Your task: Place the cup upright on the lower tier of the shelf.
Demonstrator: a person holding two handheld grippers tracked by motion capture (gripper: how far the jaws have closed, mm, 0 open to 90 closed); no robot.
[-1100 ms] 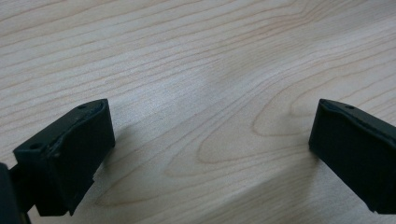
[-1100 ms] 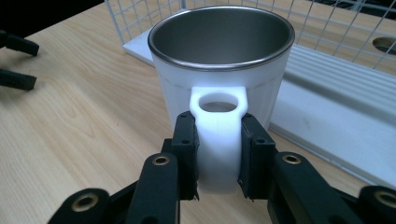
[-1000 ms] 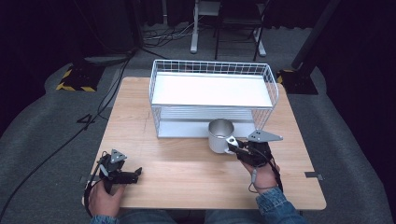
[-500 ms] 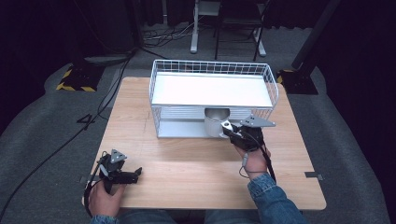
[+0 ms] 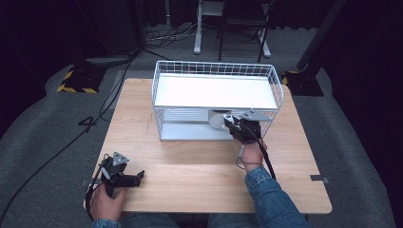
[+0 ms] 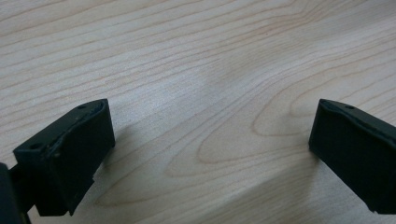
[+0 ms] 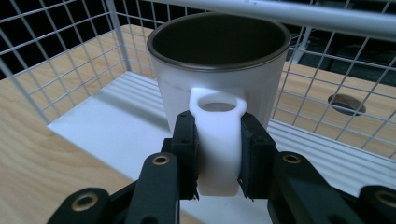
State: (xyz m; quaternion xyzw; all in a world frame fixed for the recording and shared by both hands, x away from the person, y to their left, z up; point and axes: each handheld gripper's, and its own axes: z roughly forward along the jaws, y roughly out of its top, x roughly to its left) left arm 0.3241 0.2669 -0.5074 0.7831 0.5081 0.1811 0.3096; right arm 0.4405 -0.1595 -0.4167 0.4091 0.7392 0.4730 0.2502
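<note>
Right gripper point(image 7: 217, 154): black two-jaw tool, jaws clamped on the handle of the white mug with a dark inside point(image 7: 219, 79); the pads press the handle from both sides.
White mug point(image 5: 218, 119): upright, straight ahead of the right gripper, its body just beyond the fingertips, mouth open upward.
Mug's place: at the lower shelf of the white wire two-level rack point(image 5: 216, 90), under the rack's flat white top tray; whether its base touches the shelf I cannot tell.
Rack wires point(image 7: 70, 56): surround the mug to the left, right and behind, with one thick bar crossing above its rim.
Left gripper point(image 6: 210, 149): jaws wide apart, nothing between them, over bare light wooden table point(image 6: 196, 60).
Left gripper in the high view point(image 5: 124, 176): near the table's front edge, well apart from the rack and mug.
Right hand point(image 5: 249, 149): behind the right gripper, denim sleeve trailing back.
</note>
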